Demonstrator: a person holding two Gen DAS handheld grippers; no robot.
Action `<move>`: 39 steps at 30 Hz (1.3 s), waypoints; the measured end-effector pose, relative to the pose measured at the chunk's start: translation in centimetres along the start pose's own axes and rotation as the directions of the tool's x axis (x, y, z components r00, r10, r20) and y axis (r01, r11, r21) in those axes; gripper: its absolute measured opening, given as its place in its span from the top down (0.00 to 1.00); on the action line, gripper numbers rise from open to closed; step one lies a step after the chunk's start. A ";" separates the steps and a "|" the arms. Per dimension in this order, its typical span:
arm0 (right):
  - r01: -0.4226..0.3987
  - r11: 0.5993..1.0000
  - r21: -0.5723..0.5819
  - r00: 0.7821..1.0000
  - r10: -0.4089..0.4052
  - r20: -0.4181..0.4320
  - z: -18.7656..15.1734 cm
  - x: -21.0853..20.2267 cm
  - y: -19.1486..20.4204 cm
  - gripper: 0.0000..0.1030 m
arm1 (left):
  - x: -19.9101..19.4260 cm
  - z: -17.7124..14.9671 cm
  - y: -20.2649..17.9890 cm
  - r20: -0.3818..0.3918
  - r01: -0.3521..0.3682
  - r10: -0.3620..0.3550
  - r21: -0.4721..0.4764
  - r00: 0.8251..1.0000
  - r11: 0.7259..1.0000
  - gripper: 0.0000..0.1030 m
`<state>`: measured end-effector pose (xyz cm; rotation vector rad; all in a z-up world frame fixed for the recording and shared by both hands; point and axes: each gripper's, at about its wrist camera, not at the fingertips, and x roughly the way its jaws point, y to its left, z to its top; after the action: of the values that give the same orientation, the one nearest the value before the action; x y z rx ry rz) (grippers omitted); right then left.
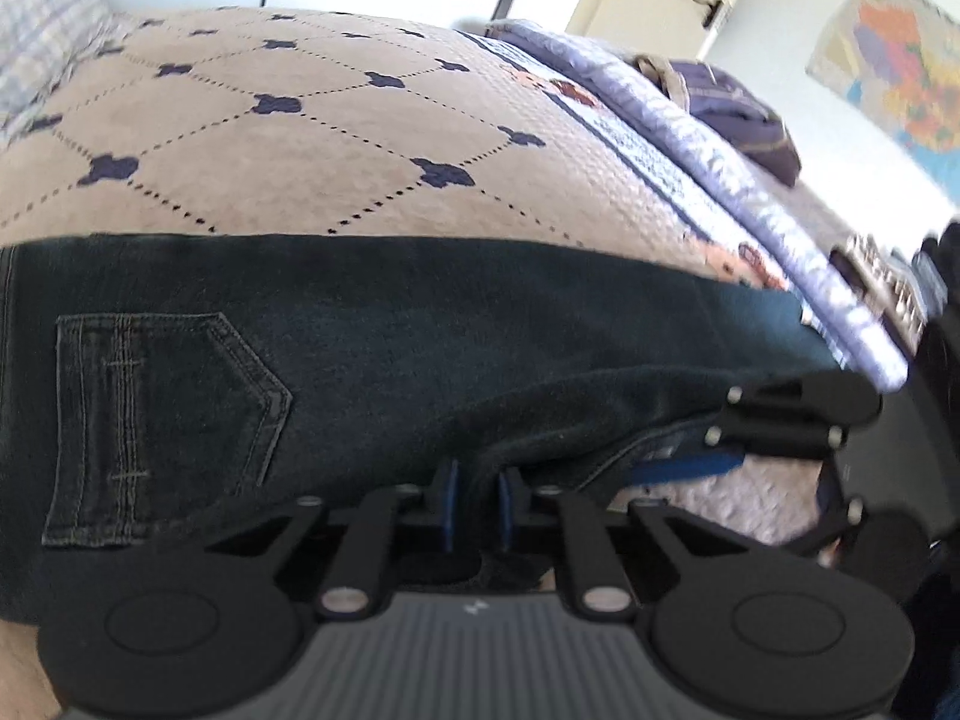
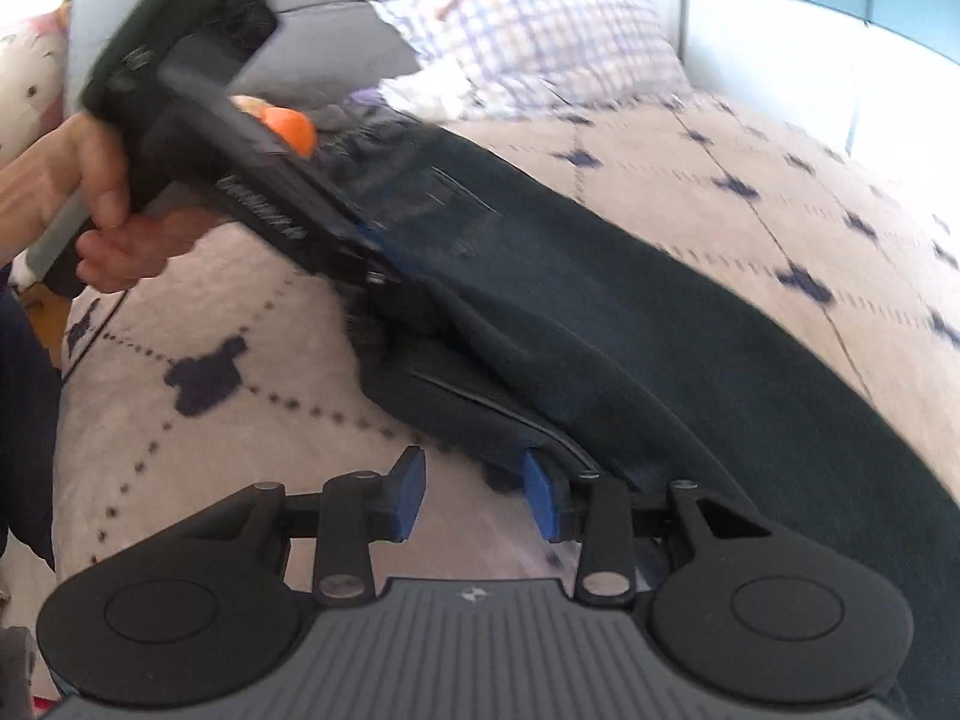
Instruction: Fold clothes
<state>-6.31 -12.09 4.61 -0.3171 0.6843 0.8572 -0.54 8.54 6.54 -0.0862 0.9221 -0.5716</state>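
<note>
The dark jeans (image 1: 420, 330) lie doubled lengthwise across the bed (image 1: 300, 138), back pocket (image 1: 162, 420) at 9 o'clock. The left tongs (image 1: 477, 504) are pressed together, pinching a denim fold at 6 o'clock; the right tongs (image 2: 474, 495) stand spread beside the edge. With only one grip, the layers could slide askew. Quilted beige bedspread; checked pillow (image 2: 540, 42) at 12, wall map (image 1: 900, 72) at 2.

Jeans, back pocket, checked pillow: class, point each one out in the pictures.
jeans (image 1: 480, 324): left wrist view, on the flat dark denim.
back pocket (image 1: 168, 420): left wrist view, on its stitched panel.
checked pillow (image 2: 540, 36): right wrist view, on its front.
</note>
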 end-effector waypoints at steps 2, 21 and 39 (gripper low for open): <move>-0.027 0.999 -0.022 0.999 0.028 0.043 0.6 -0.1 0.8 0.58 | -0.1 0.0 0.2 0.002 0.012 -0.012 -0.018 1.000 1.000 0.87; -0.166 0.980 0.106 0.976 0.148 0.160 2.6 5.7 5.5 0.33 | -1.7 -0.4 2.0 0.027 0.091 -0.088 -0.106 0.996 0.990 0.84; -0.185 0.892 0.413 0.976 0.119 0.182 -2.1 1.3 -0.4 0.38 | 0.4 -2.4 1.2 -0.055 -0.003 0.005 0.024 0.998 1.000 0.84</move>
<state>-6.33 -12.64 2.18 0.2005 0.7410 0.8450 -1.71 9.82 4.39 -0.0473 0.9682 -0.5834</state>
